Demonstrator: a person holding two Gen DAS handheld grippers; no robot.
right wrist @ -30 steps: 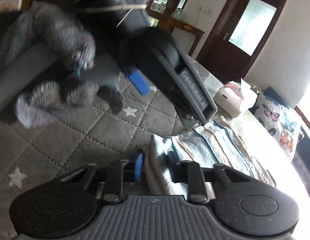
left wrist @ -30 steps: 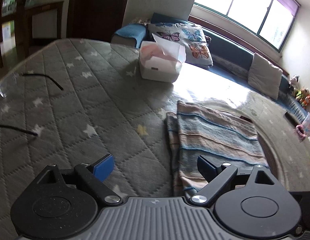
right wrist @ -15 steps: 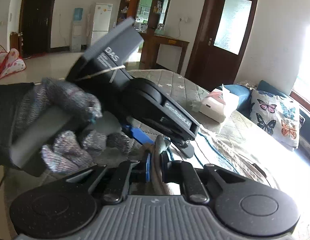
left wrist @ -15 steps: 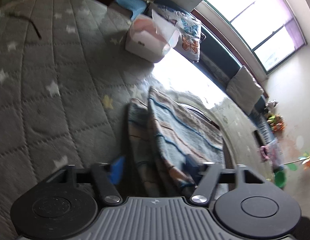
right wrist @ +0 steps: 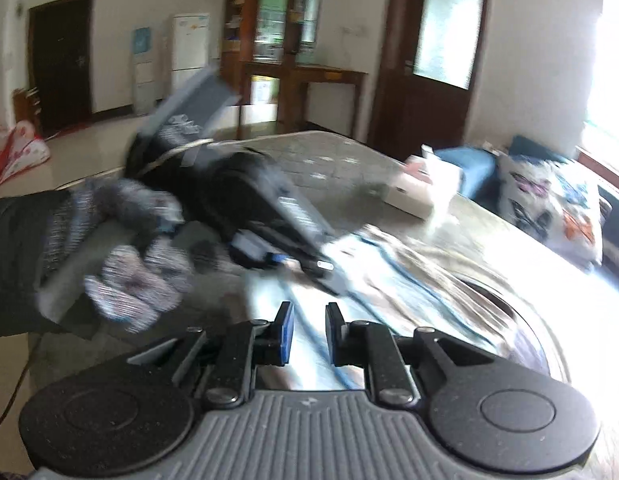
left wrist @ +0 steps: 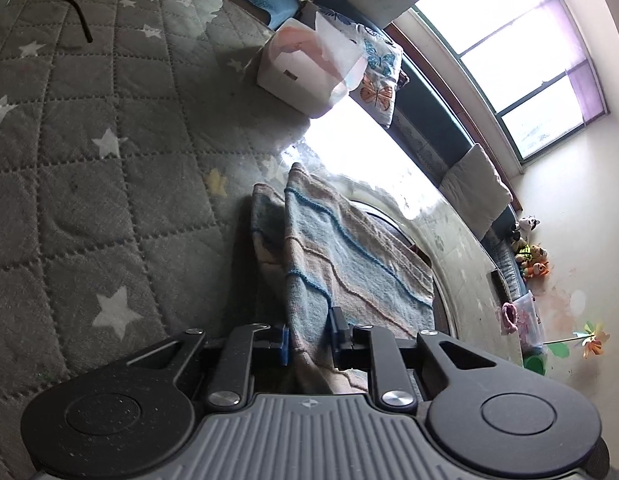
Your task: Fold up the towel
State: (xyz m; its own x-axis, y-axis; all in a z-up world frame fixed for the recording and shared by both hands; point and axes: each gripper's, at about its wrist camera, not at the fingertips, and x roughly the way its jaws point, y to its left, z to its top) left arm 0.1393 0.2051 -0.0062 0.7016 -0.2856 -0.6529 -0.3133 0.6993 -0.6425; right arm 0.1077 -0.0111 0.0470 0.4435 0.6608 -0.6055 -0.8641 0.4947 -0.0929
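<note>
- Striped towel (left wrist: 349,264), in bands of blue and beige, lies partly folded on a grey quilted cover (left wrist: 109,208) printed with white stars; a second layer of the same towel peeks out along its left edge.
- My left gripper (left wrist: 309,340) has just been closing, and in its own view the blue pads now pinch the towel's near edge, with cloth bunched between the jaws.
- My right gripper (right wrist: 309,336) has its jaws drawn in narrow. Pale towel fabric with a blue line runs between the pads (right wrist: 286,334) (the picture is smeared with motion, so I cannot tell whether they actually press on it).
- From the right wrist view I see the left gripper (right wrist: 305,262) coming in from the left with its tips at the towel (right wrist: 397,276), carried by a hand (right wrist: 125,256) in a speckled grey knit glove with a dark sleeve behind.
- Beyond the towel stands a white tissue box (left wrist: 305,68) with a sheet poking up, well apart from the cloth.
- A black cable (left wrist: 65,4) curves across the far left of the cover.
- Behind the bed a butterfly-print pillow (left wrist: 379,76) leans by a bench under a bright window (left wrist: 521,68), and soft toys (left wrist: 529,252) sit near the right.
- In the right wrist view, a dark wooden door (right wrist: 433,48) with a frosted pane stands at the back.
</note>
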